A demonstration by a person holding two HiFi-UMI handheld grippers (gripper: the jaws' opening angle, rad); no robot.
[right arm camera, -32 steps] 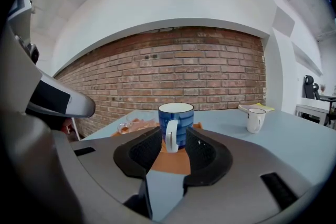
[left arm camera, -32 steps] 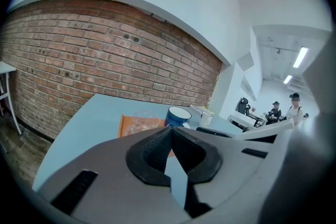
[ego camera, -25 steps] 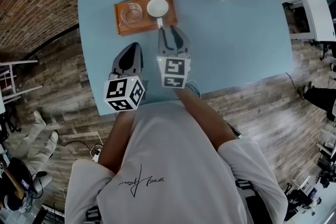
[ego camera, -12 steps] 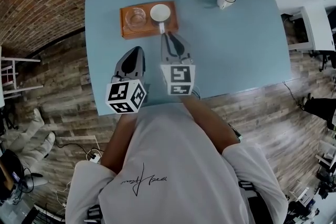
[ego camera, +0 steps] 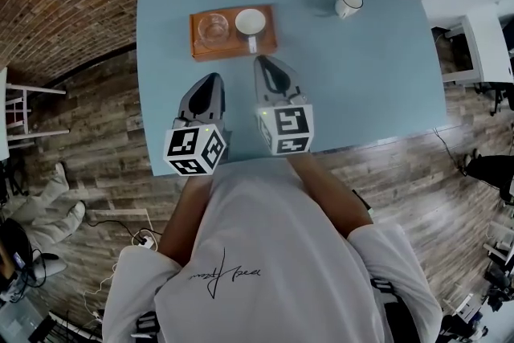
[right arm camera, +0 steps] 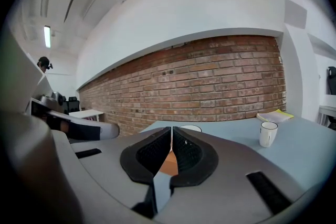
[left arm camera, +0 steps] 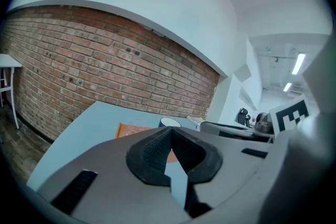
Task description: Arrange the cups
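Right gripper, fingers just closed empty, faces white mug.

Head view: glass too small to tell contents; person cut off at bottom edge. Left gripper view: left gripper hid glass & most of tray; white cup showed rim only. Right gripper view: tray was a sliver only.

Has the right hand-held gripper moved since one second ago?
Yes. The right hand-held gripper has drawn back from the tray toward the person, its jaws just closing on nothing.
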